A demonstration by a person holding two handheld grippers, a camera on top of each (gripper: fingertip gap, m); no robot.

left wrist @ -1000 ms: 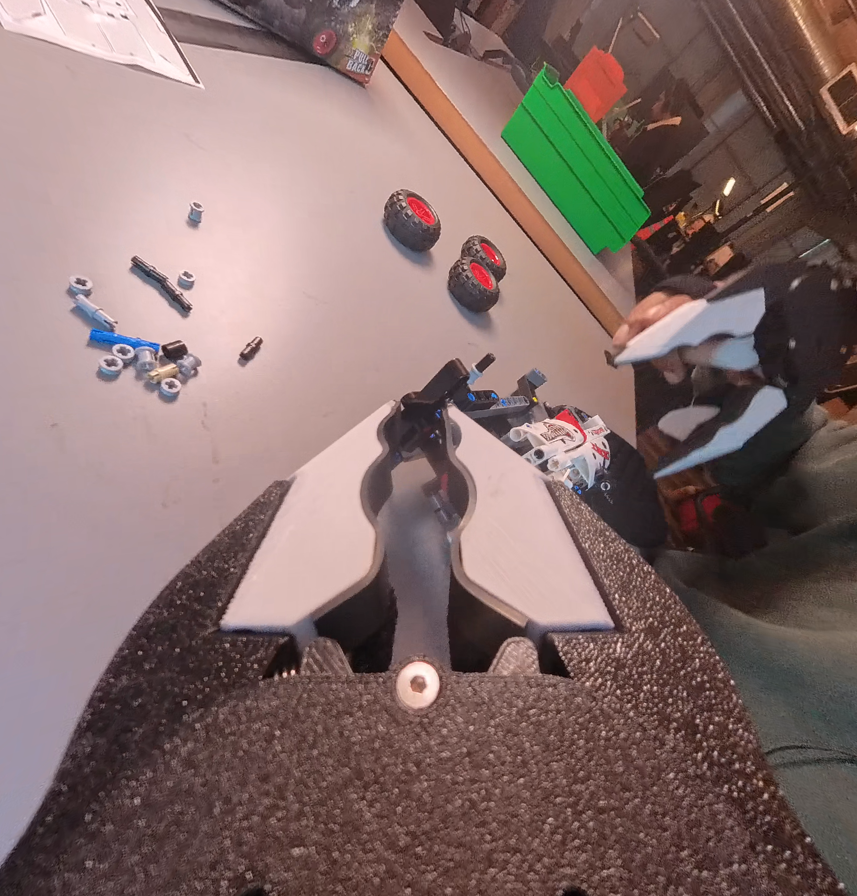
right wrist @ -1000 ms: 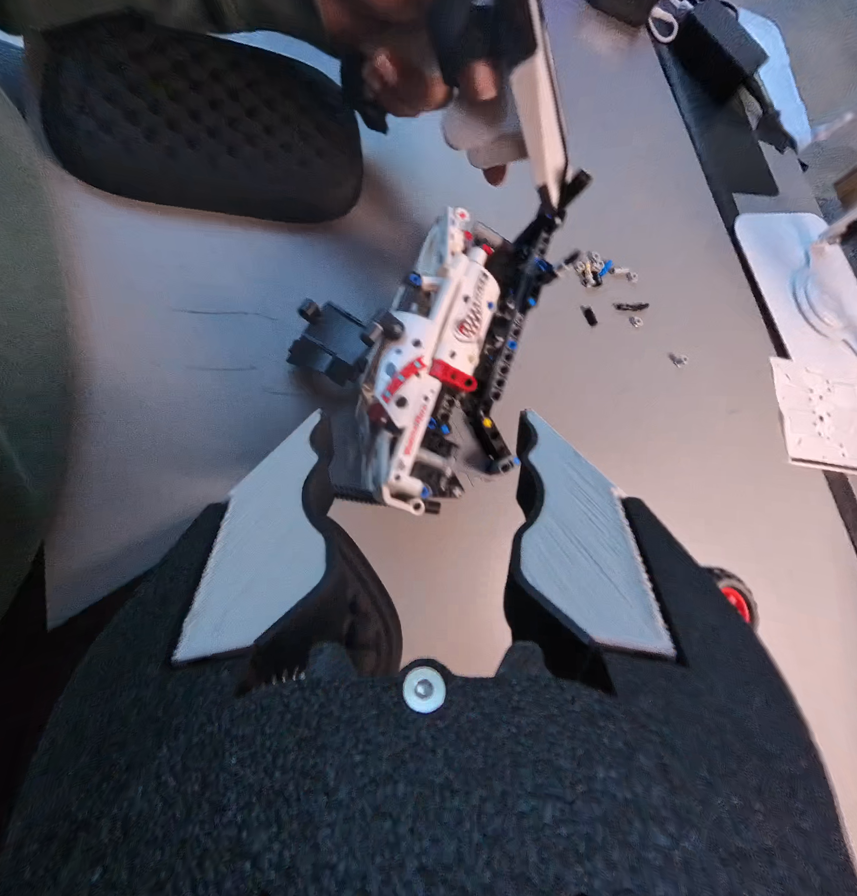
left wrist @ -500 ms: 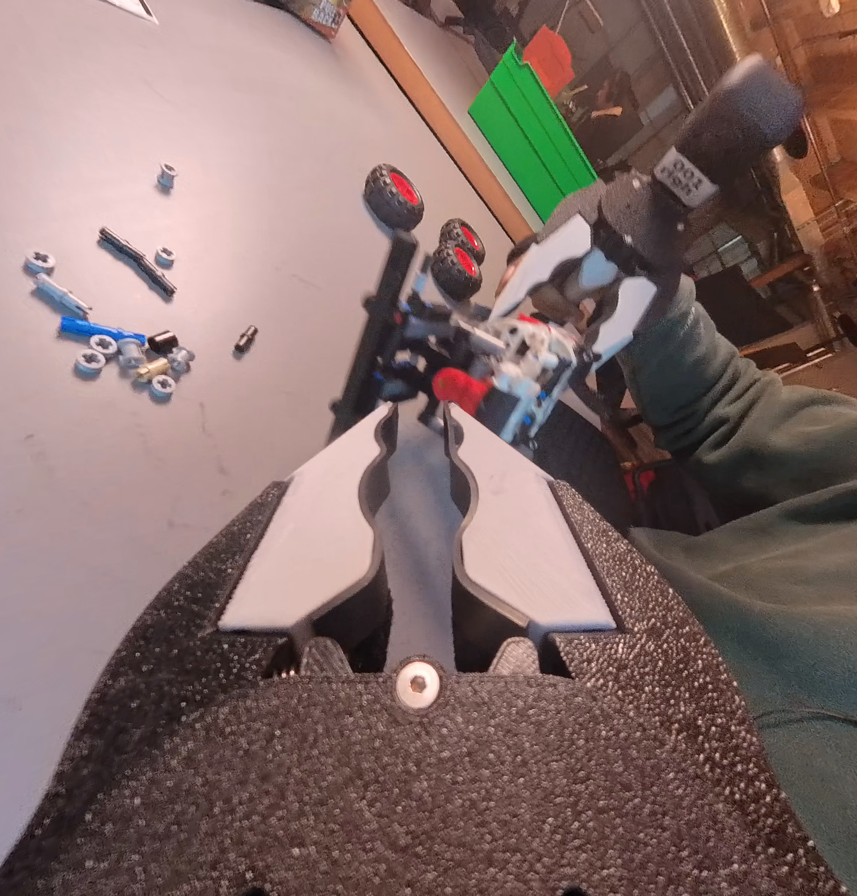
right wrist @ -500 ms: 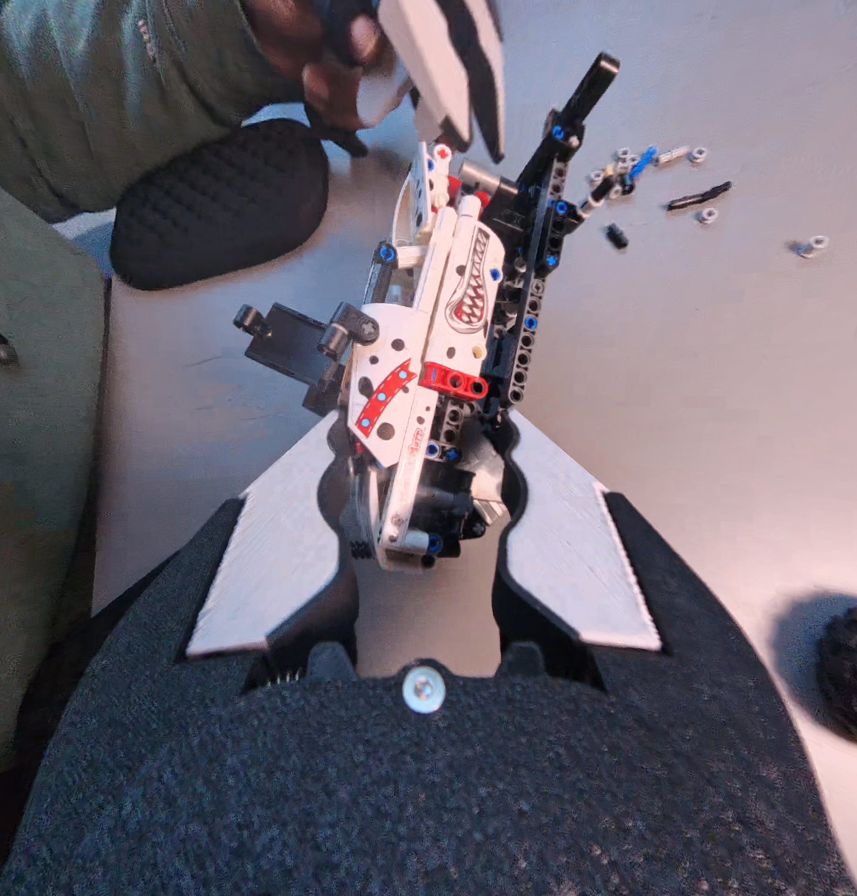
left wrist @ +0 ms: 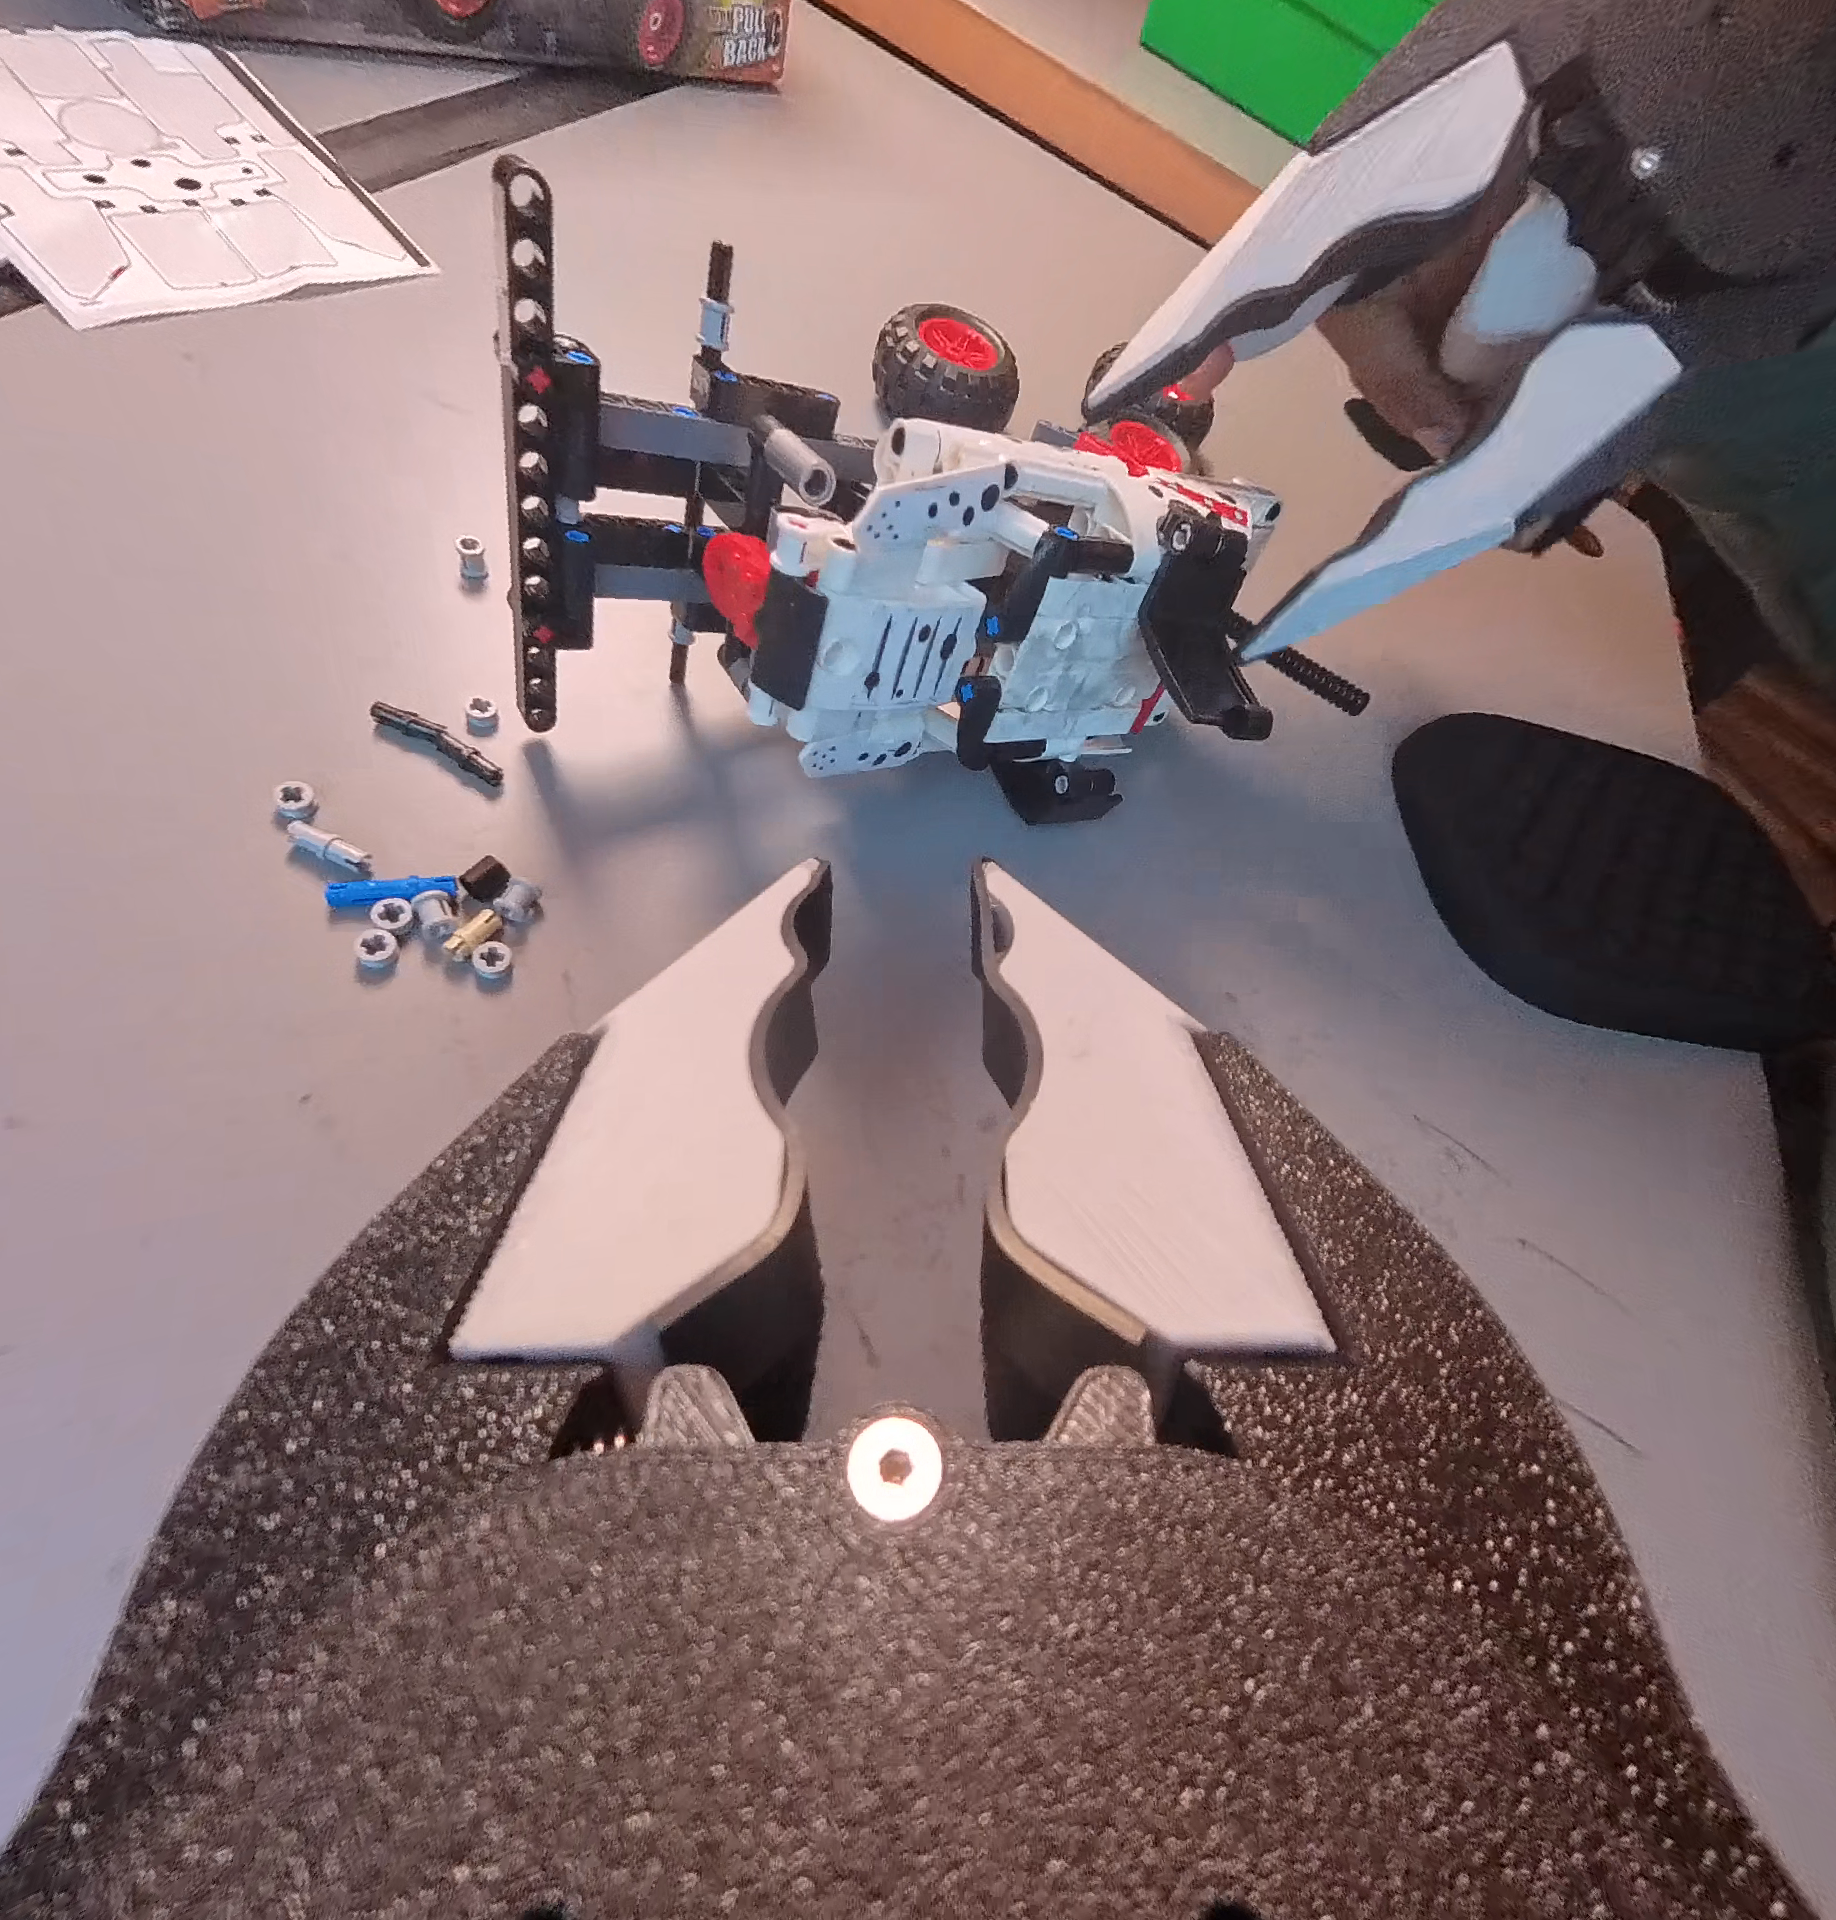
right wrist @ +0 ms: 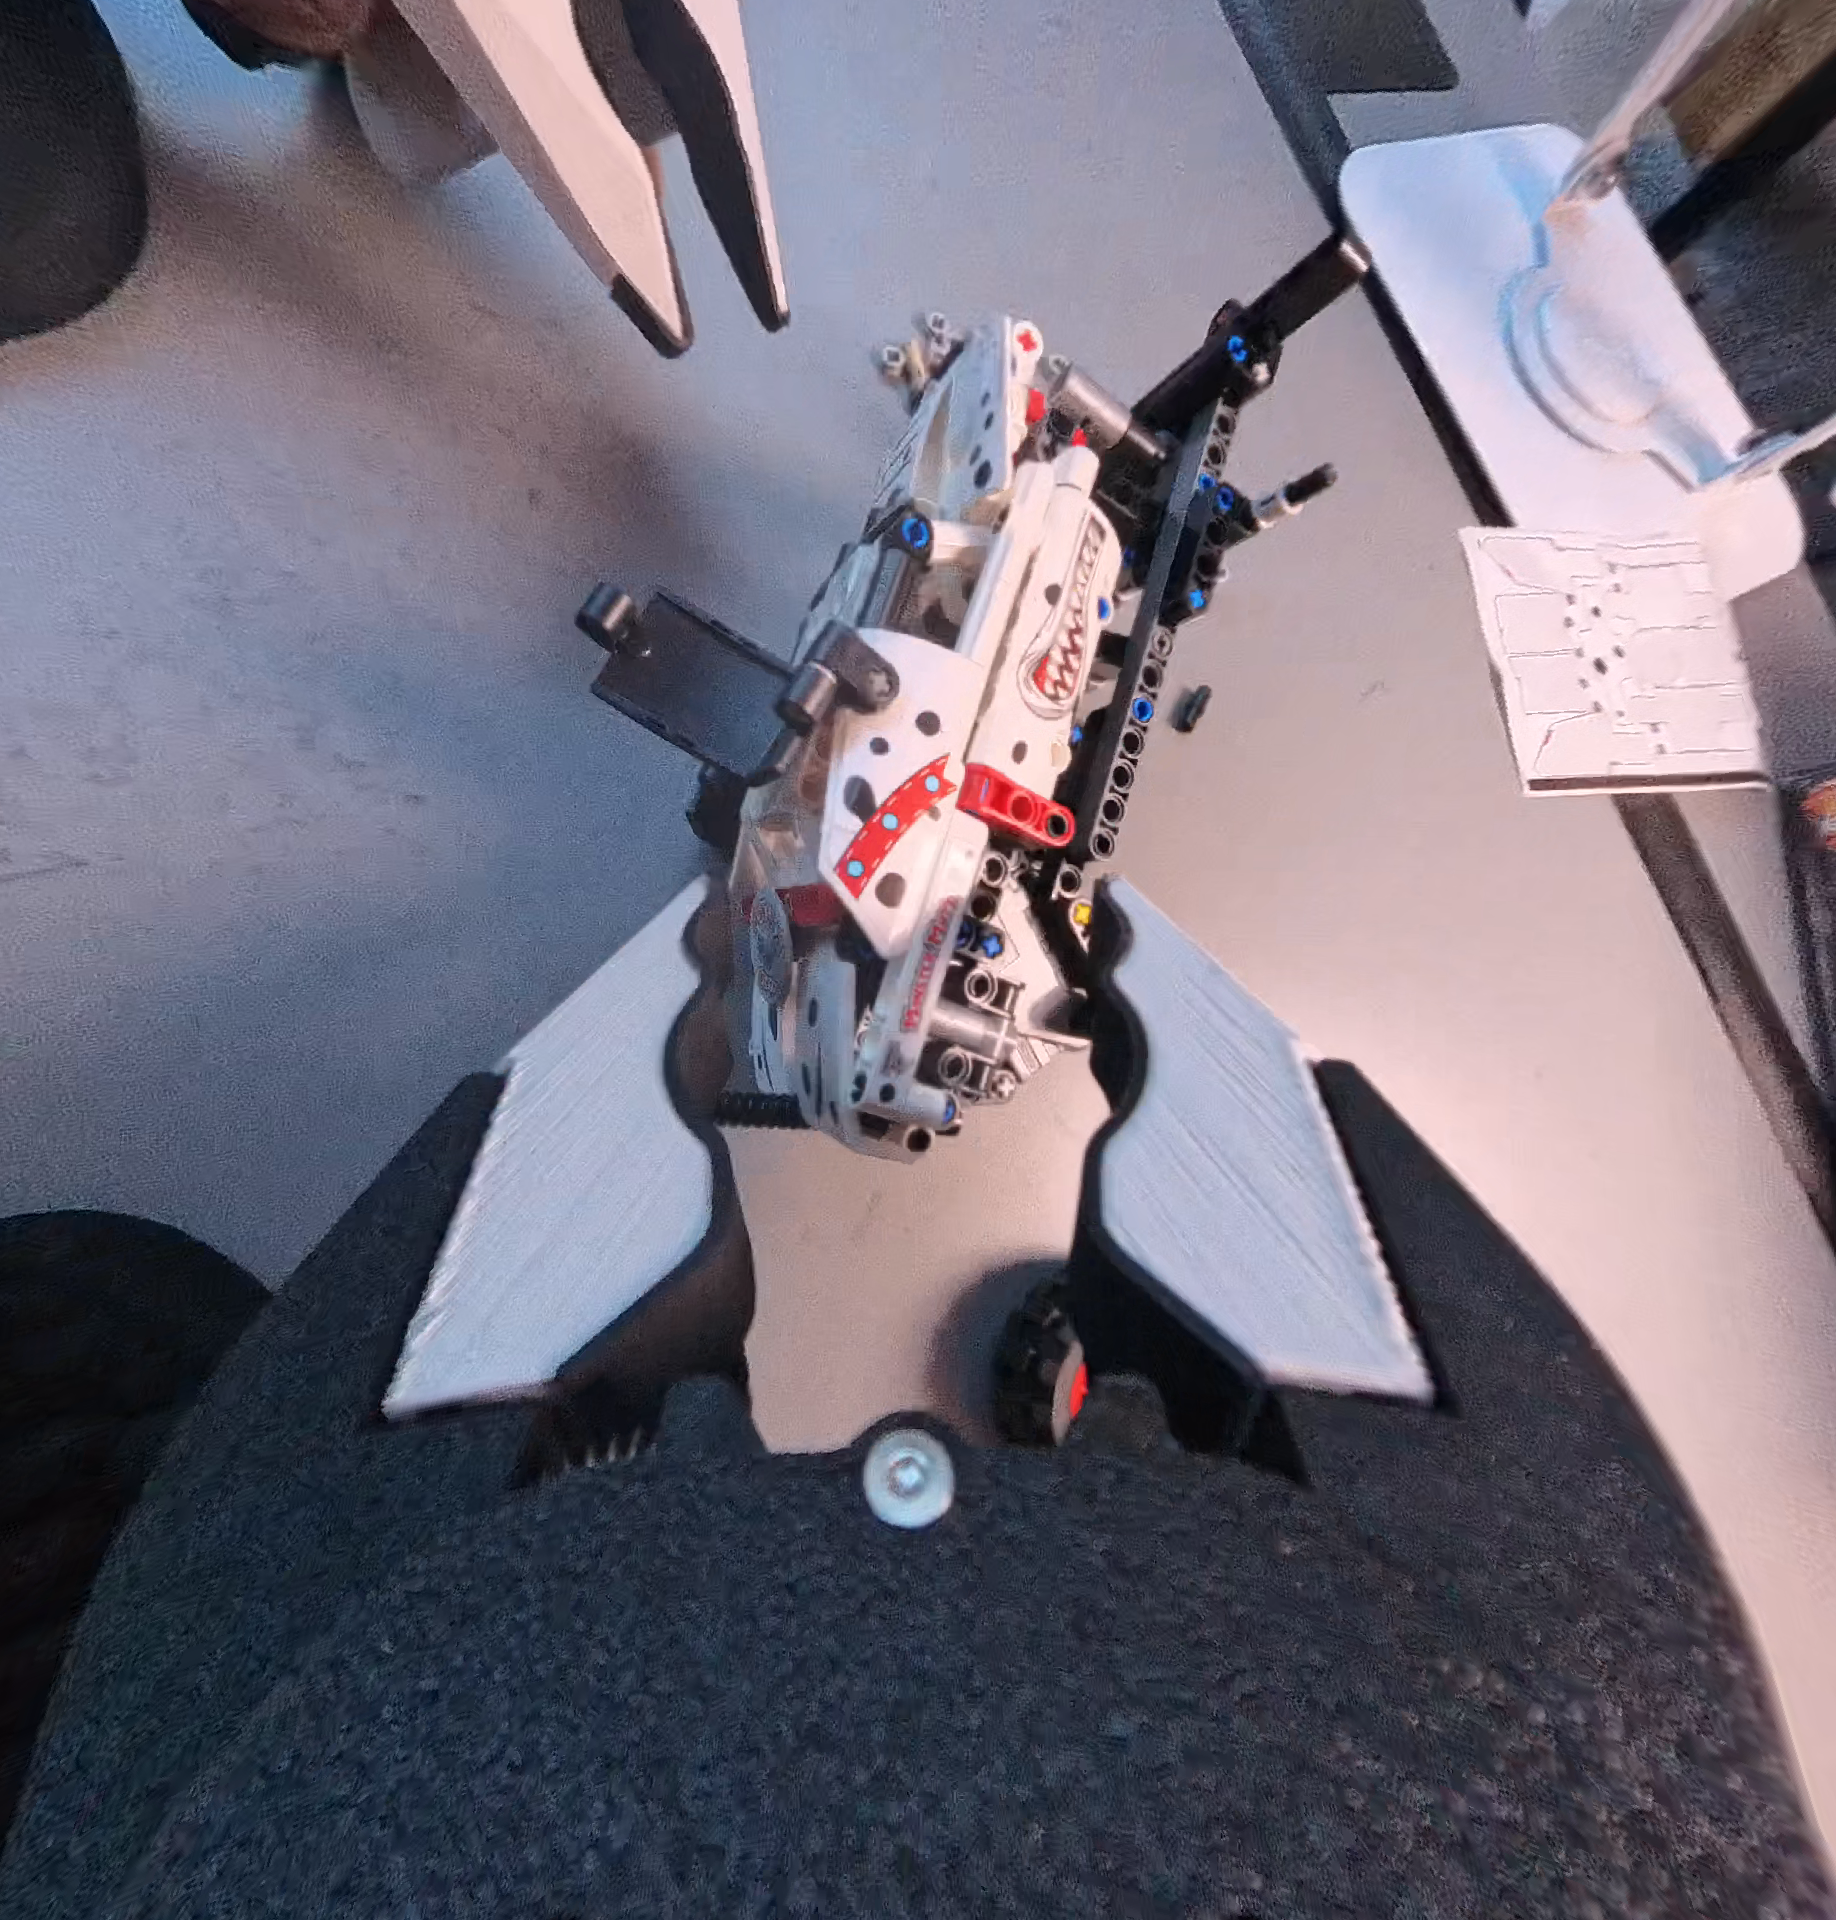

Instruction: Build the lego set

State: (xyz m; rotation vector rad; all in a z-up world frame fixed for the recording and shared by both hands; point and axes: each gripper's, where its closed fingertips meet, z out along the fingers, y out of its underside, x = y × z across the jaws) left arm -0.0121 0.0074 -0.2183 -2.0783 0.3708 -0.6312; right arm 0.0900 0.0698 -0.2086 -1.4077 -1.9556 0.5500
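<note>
Two grippers: the right gripper (right wrist: 898, 997) is clamped on the light, snap-apart truck's (left wrist: 955, 592) stiff rear (safest hold), the left gripper (left wrist: 898, 883) apart, empty.

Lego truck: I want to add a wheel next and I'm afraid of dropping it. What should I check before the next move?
1. Left gripper open and empty: ok.
2. Right gripper straddles the rear end of the truck. Firm grip: cannot tell.
3. Truck supported: the end of its long black beam appears to rest on the table: ok.
4. Loose wheel in view behind the truck: ok.
5. Pile of small pins lies apart from the truck: ok.
</note>
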